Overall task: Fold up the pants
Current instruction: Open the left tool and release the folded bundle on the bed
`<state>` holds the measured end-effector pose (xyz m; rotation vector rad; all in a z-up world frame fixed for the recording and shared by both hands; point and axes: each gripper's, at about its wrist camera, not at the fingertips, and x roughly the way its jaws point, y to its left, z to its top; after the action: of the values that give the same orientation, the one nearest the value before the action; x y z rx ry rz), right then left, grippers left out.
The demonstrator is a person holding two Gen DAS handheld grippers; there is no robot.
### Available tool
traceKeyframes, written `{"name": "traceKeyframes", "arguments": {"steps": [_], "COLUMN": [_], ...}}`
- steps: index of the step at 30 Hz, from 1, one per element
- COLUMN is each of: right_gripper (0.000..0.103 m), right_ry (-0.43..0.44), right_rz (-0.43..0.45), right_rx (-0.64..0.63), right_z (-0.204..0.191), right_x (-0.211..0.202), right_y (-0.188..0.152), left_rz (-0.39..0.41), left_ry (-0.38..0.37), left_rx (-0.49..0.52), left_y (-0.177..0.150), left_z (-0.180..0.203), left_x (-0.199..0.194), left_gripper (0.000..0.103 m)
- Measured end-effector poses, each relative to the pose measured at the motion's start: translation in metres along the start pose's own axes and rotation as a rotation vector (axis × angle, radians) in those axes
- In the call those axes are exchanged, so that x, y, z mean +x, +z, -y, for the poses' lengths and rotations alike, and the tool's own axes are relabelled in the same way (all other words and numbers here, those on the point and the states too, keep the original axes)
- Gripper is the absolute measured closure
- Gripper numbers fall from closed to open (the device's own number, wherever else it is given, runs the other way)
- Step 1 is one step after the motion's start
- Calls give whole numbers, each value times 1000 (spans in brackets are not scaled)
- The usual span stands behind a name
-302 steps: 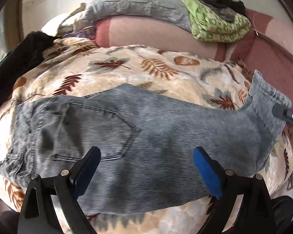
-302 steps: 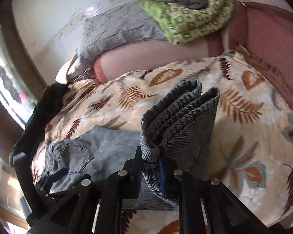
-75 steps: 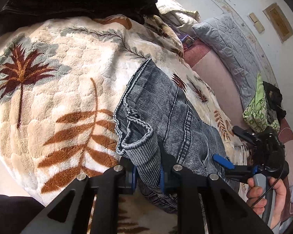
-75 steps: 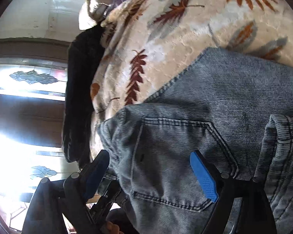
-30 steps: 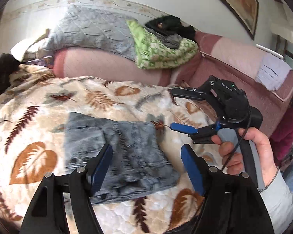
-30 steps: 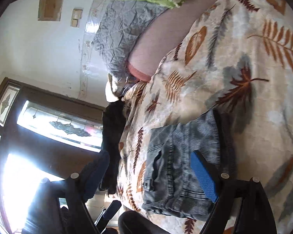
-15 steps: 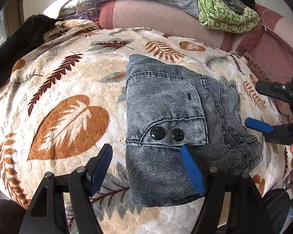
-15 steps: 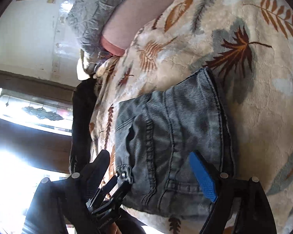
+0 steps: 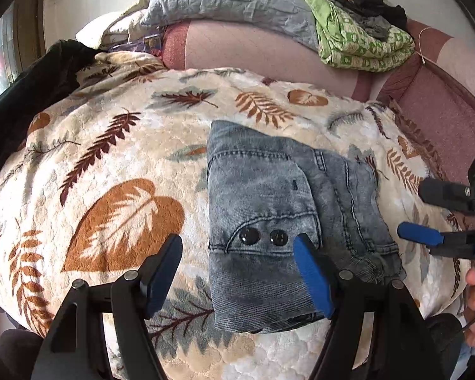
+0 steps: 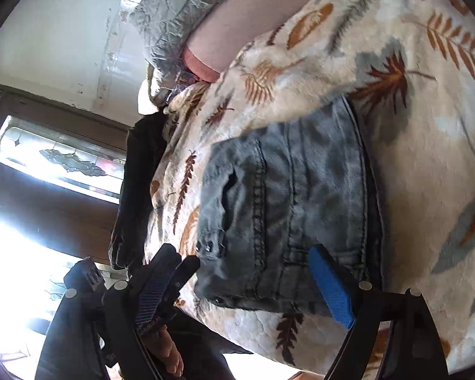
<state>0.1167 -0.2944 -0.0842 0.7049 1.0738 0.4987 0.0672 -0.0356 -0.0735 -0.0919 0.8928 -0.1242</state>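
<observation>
Left claw [image 9: 237, 272] spread, empty, hovering over near edge of pants [image 9: 288, 221]. Right claw [image 10: 253, 281] spread, empty, over same bundle. Pants folded into compact stack on leaf-print blanket [image 9: 110, 164], near its front edge. Risk: thick top layer springs open on soft plush; stray pad snag could drag fold askew.

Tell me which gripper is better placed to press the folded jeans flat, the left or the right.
Left, probably. The left gripper hangs open right over the folded jeans, one finger already above the denim. The right gripper, also open, sits off the bundle's far side edge.
</observation>
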Motion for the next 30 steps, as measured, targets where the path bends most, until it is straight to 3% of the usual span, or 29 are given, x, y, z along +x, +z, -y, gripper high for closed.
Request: {"name": "traceKeyframes", "arguments": {"steps": [5,8,10,12,16,18,19,21,22,24,27,30], "right_gripper": [15,15,17,18,17,17,17,16,17,17,16,16], "right_ry": [51,77,-23,-17,-100,-83,-114,-199,-167,-164,-183,-230], "right_rz": [-32,-97,-129,-114,-119,-103,-84,-103,-139,-109,-144,-196], "right_rx": [-13,31,63,115,40,-27,-45,-34,14,43,-136,-296], "right_z": [-21,-7,16,35,7,-10,-12,3,17,12,-37,-81], "right_x": [34,75,103,115,110,103,100,113,123,116,111,124], "right_y": [55,81,86,86,88,87,86,86,87,90,94,103], "left_rz": [-114,-114,-123,-121,-113,-117,-117,-114,-115,-95,-9,27], "left_ry": [9,-9,-24,-15,-11,-24,-26,-32,-31,-69,-151,-224], "left_rx": [56,5,-9,10,14,7,5,-8,-12,-31,-105,-196], "left_y": [-3,-7,-8,-9,-9,-9,-9,-10,-11,-10,-15,-24], "left_z": [11,5,3,6,5,3,2,2,1,-4,-23,-43], "left_x": [34,39,42,45,45,46,47,49,48,38,12,1], "left_gripper": [29,29,27,26,23,23,22,21,21,21,21,22]}}
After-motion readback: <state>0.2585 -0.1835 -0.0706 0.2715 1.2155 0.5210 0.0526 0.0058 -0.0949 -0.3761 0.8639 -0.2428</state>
